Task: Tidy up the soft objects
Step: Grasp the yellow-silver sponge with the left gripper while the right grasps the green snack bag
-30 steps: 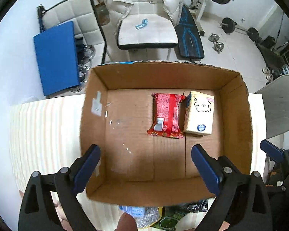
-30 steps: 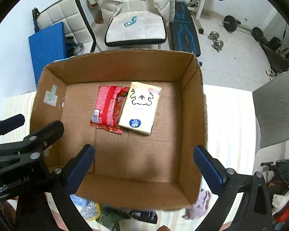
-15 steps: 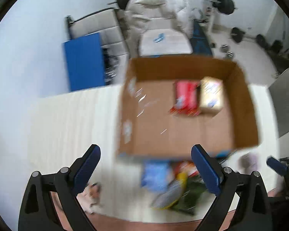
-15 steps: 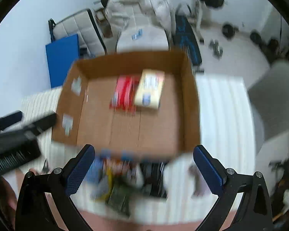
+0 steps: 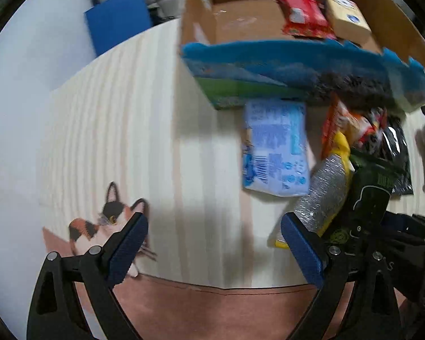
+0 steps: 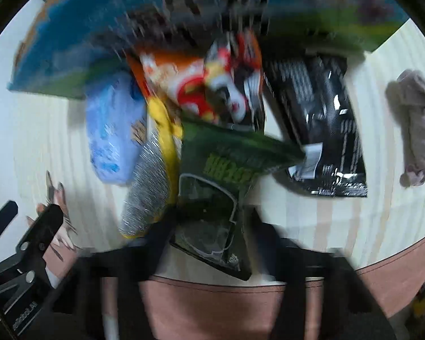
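Note:
A pile of soft packets lies on the striped table in front of the cardboard box (image 5: 201, 8). My right gripper (image 6: 209, 226) is closing; its blurred dark jaws flank the lower end of a dark green packet (image 6: 221, 170) and seem to press it. My left gripper (image 5: 215, 243) stands open over bare table, with nothing between its blue pads (image 5: 127, 246). Just ahead of it lies a light blue pack (image 5: 274, 147), with a silver and yellow packet (image 5: 325, 192) to the right. A red packet (image 5: 303, 17) and a yellow tissue pack (image 5: 345, 17) lie inside the box.
An orange snack bag (image 6: 201, 85) and a black packet (image 6: 325, 130) lie in the pile against the box's blue printed side. A grey-lilac cloth (image 6: 416, 124) lies apart at the right. A cat picture (image 5: 107, 221) marks the mat near the table's front edge.
Both grippers have dropped and pulled back from above the box to the pile in front of it. The right jaws have gone from wide apart to narrow around the green packet.

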Demonstrator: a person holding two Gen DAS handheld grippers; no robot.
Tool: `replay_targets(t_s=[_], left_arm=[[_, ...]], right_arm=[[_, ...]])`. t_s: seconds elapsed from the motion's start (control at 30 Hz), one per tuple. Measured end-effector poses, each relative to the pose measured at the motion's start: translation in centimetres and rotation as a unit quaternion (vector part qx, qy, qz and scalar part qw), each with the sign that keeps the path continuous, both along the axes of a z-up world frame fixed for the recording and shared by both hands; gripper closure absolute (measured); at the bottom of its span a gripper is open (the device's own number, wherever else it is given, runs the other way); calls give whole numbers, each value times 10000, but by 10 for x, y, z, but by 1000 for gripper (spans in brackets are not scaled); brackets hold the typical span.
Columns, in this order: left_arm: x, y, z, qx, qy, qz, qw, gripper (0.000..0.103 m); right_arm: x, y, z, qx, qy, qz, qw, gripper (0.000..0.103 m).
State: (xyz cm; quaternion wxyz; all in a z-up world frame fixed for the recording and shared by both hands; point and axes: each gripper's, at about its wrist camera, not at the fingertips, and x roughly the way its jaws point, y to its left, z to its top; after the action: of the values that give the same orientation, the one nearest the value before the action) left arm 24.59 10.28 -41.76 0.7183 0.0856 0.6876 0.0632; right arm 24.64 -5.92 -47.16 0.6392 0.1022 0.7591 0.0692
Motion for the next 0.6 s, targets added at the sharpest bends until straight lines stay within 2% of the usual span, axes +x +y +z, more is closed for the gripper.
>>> replay_targets(t_s=[0.17, 0.27, 0.33, 0.4, 0.47, 0.5, 0.6], left_arm=[[6, -27, -16, -580, 288, -468, 9968, 7], [11, -48, -35, -673, 593, -699, 9935, 7], [12, -57, -49, -691, 829, -723, 9915, 20], [12, -66, -64, -676, 1093, -715, 9891, 27], [10, -71, -74, -709, 1239, -699, 9873, 45], [9, -72, -79, -691, 1351, -616, 9865, 50], [2, -68, -79, -724, 1350, -170, 9880, 56]], right_arm=[[-11, -21, 10, -123, 53, 247, 9996, 63], [-13, -44, 12, -174, 151, 269, 9994, 63], [-15, -55, 10, -175, 243, 310, 9991, 62], [-17, -65, 10, -128, 285, 173, 9994, 59], [-18, -70, 9, -50, 314, 150, 9994, 54], [-19, -72, 8, -29, 323, 94, 9994, 52], [-23, -75, 3, 22, 377, 7, 9993, 52]])
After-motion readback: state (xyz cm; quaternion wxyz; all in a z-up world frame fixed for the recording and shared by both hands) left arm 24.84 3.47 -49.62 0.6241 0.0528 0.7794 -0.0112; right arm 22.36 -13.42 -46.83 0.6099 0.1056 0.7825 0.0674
